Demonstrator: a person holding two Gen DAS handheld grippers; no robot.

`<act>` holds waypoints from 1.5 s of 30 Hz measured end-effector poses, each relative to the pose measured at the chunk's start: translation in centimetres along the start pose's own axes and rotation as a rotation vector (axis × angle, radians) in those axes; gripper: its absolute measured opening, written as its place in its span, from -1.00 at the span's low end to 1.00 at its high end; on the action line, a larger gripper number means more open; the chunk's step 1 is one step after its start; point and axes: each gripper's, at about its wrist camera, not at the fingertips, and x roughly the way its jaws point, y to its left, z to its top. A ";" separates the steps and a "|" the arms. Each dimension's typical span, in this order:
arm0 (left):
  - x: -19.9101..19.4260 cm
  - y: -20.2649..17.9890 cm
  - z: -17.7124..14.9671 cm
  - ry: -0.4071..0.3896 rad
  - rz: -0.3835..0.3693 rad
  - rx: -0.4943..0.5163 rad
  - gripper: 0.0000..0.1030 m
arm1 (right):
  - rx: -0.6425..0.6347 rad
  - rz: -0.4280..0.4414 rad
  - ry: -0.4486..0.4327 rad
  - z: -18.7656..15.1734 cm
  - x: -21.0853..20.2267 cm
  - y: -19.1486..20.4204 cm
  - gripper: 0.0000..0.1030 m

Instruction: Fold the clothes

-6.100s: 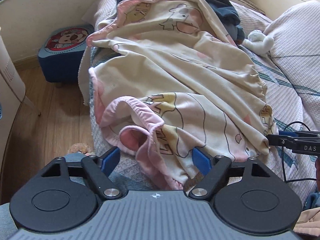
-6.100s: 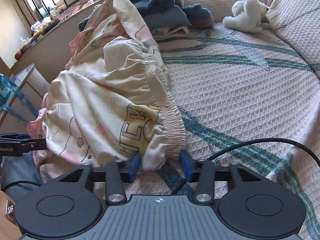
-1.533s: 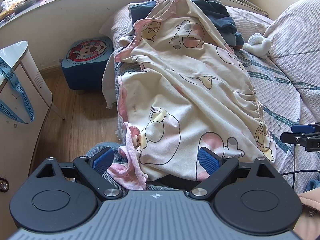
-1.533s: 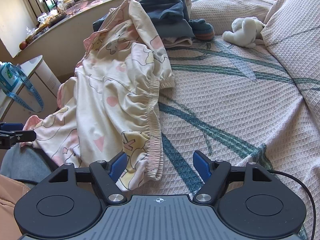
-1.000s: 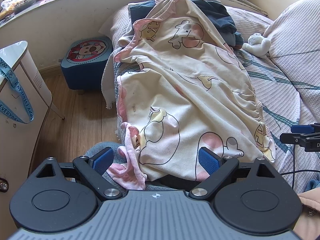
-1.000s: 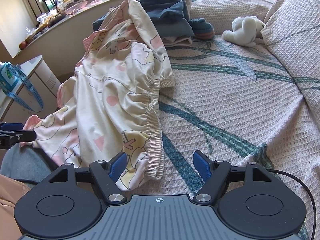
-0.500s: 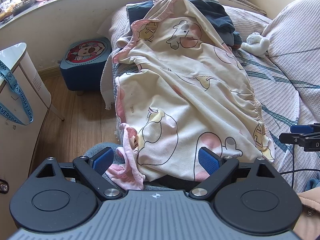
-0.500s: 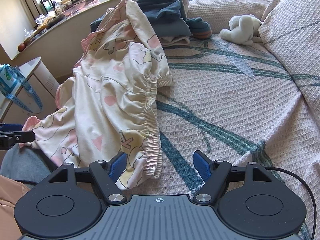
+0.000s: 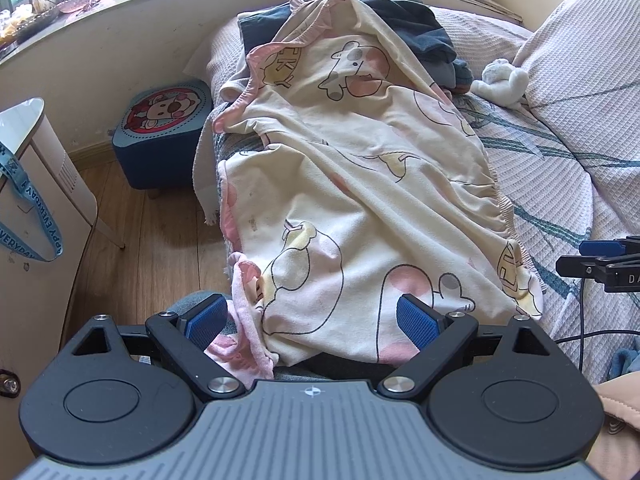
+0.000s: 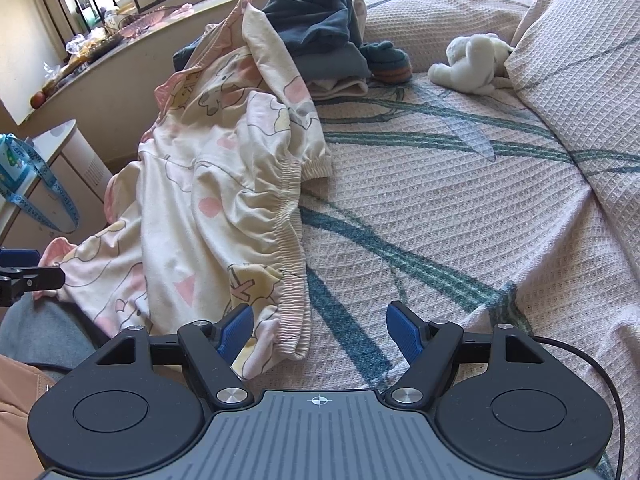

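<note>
Here we see the cream cartoon-print pyjama trousers point(image 9: 360, 184) spread along the bed point(image 10: 460, 208), their far end draped over a folded clothes pile point(image 10: 320, 36), hiding most of it. Left gripper point(image 9: 316, 320) and right gripper point(image 10: 320, 330) stand released, grasping nothing.

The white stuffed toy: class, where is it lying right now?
In the right wrist view the white stuffed toy lies far right on the bedspread, between the folded pile and the pillow.

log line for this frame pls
stage: pre-fold | left gripper: open | right gripper: open | cartoon-print garment: spread on bed, unheld
</note>
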 end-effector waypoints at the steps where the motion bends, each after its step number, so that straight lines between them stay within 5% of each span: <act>1: 0.0 -0.1 0.1 0.000 -0.002 0.004 0.78 | 0.002 0.000 -0.001 0.0 0.0 -0.1 0.47; 45: 0.4 -1.9 0.2 0.012 -0.049 0.055 0.78 | 0.029 0.011 -0.007 -0.7 0.3 -0.2 0.47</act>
